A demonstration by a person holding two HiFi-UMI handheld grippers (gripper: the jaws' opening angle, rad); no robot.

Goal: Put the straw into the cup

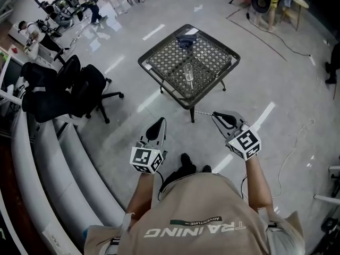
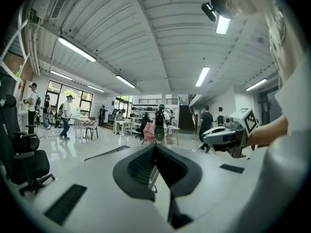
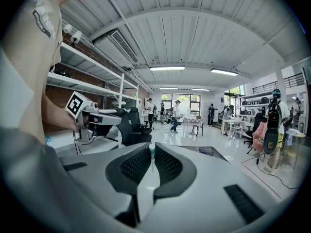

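Note:
A clear cup [image 1: 188, 74] stands upright near the middle of a small black mesh table [image 1: 218, 54], some way ahead of me. My right gripper [image 1: 215, 114] is shut on a thin straw [image 1: 203, 112] that sticks out to the left of its tips, short of the table. In the right gripper view the straw [image 3: 152, 155] stands pinched between the dark pads of the right gripper [image 3: 151, 150]. My left gripper [image 1: 159, 122] is level with the right one, its jaws shut with nothing between them. In the left gripper view the left gripper [image 2: 155, 147] points across the room.
A dark blue object [image 1: 186, 39] lies at the table's far edge. Black office chairs [image 1: 71, 86] stand at the left beside curved grey benches [image 1: 53, 158]. A cable [image 1: 295, 142] trails over the glossy floor at the right. People work at desks far off [image 1: 37, 33].

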